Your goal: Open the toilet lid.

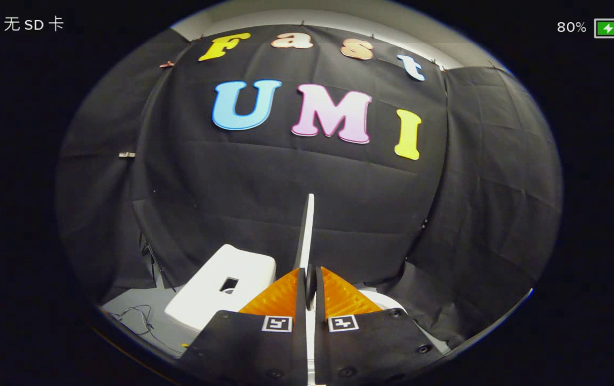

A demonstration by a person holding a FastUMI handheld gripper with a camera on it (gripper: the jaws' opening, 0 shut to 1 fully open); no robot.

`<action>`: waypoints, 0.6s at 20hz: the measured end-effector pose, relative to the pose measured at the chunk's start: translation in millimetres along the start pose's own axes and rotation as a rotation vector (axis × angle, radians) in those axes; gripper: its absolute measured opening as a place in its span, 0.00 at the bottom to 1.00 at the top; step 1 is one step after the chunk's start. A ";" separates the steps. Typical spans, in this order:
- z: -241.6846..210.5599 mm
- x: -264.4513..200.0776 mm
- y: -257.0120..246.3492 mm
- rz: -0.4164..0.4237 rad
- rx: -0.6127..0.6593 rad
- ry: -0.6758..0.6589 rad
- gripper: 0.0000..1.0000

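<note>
Your gripper (310, 279) clamped the toilet lid (307, 230).
Both fingers pinched its thin edge, lid upright; tank (215, 292) sat left.

A: Lid (307, 230) stands edge-on between the fingers (285, 295), splitting the path ahead.
B: Left side?
A: The tank (215, 292) blocks low; above it, open air to the wall (285, 182).
B: Right?
A: Looks open above the rim (387, 300), though it's partly hidden.
</note>
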State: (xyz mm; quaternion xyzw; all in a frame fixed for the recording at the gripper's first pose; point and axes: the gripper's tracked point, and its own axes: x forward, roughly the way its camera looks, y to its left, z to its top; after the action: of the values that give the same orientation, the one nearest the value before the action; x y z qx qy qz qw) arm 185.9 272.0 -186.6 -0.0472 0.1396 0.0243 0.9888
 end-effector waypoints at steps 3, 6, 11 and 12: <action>1.7 0.1 29.6 0.010 -0.070 -0.022 0.10; 0.2 -2.2 62.8 0.049 -0.106 -0.025 0.10; -0.9 -2.0 98.7 0.093 -0.147 -0.024 0.10; -2.7 -1.6 103.9 0.101 -0.147 -0.020 0.10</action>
State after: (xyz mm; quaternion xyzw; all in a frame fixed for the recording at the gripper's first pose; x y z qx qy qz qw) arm 177.2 375.0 -197.7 -0.1124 0.1296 0.0847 0.9815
